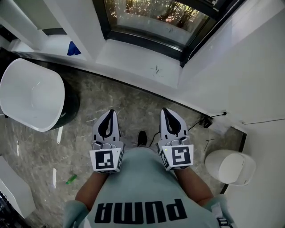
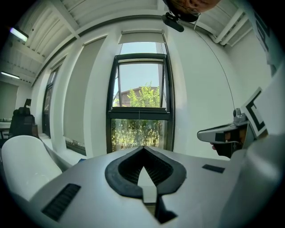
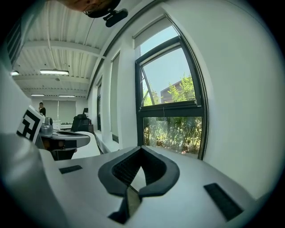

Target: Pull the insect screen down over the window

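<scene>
At the left edge of the floor (image 1: 133,107), the head view shows a large white tub (image 1: 29,93) with a dark outer wall. Its inside is bare white, and whether it is a bin or a shell seat I cannot tell. A small green thing (image 1: 71,179) lies on the floor in front of it. A blue scrap (image 1: 73,49) rests at the left end of the white sill (image 1: 129,62). At the floor's right edge, against the wall, sits a small round white bin (image 1: 229,167). Its domed top covers it, so its contents are hidden. A black cable (image 1: 200,122) lies just behind it.

The left gripper (image 1: 110,115) and the right gripper (image 1: 165,111) are held side by side at the person's waist, well apart from the window (image 1: 160,13). A black shoe (image 1: 142,138) shows between them. In its own view, each gripper's jaws are clenched tip to tip with nothing between them.

The head view catches only the window's bottom rail. The left gripper view shows its full height. There the insect screen (image 2: 141,37) sits as a pale band at the head of the recess, and the glass below it is uncovered, with greenery behind. That view also shows the tub's rounded back at lower left and the right gripper at the right edge.

Only the right gripper view shows the upper sash tilted outward. It also shows further windows running left, a dark office chair (image 3: 80,122) and a distant person (image 3: 42,108).
</scene>
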Motion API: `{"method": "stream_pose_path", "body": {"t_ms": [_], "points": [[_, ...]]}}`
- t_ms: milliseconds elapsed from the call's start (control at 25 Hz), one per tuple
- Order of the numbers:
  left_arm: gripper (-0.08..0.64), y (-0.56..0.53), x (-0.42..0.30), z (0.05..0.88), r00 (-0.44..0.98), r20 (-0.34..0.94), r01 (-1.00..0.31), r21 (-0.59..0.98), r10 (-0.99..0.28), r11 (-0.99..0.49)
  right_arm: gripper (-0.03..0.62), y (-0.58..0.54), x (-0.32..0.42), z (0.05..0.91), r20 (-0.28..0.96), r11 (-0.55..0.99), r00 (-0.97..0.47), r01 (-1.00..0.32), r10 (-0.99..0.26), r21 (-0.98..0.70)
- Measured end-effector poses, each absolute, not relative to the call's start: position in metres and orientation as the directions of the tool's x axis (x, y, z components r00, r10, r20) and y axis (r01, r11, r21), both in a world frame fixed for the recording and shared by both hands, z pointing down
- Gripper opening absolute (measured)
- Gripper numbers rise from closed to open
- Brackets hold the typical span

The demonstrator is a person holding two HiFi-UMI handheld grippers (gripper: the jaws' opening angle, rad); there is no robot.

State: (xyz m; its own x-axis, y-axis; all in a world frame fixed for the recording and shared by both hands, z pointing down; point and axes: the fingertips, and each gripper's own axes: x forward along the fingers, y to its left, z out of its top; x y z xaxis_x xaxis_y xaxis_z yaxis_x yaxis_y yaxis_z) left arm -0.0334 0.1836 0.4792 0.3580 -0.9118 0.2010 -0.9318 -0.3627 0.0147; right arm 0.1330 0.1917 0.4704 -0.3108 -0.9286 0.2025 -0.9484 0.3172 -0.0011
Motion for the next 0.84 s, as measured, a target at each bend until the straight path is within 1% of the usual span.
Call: {"method": "stream_pose_path", "body": {"t_ms": [840], "points": [[0.012,0.177,-0.017,0.467,0.351,0.176,-0.934,-0.003,-0.920,-0.357,0.005,0.181,0.142,0.464,0.174,0.345,-0.340,-0.939,-0.924,-0.002]]}}
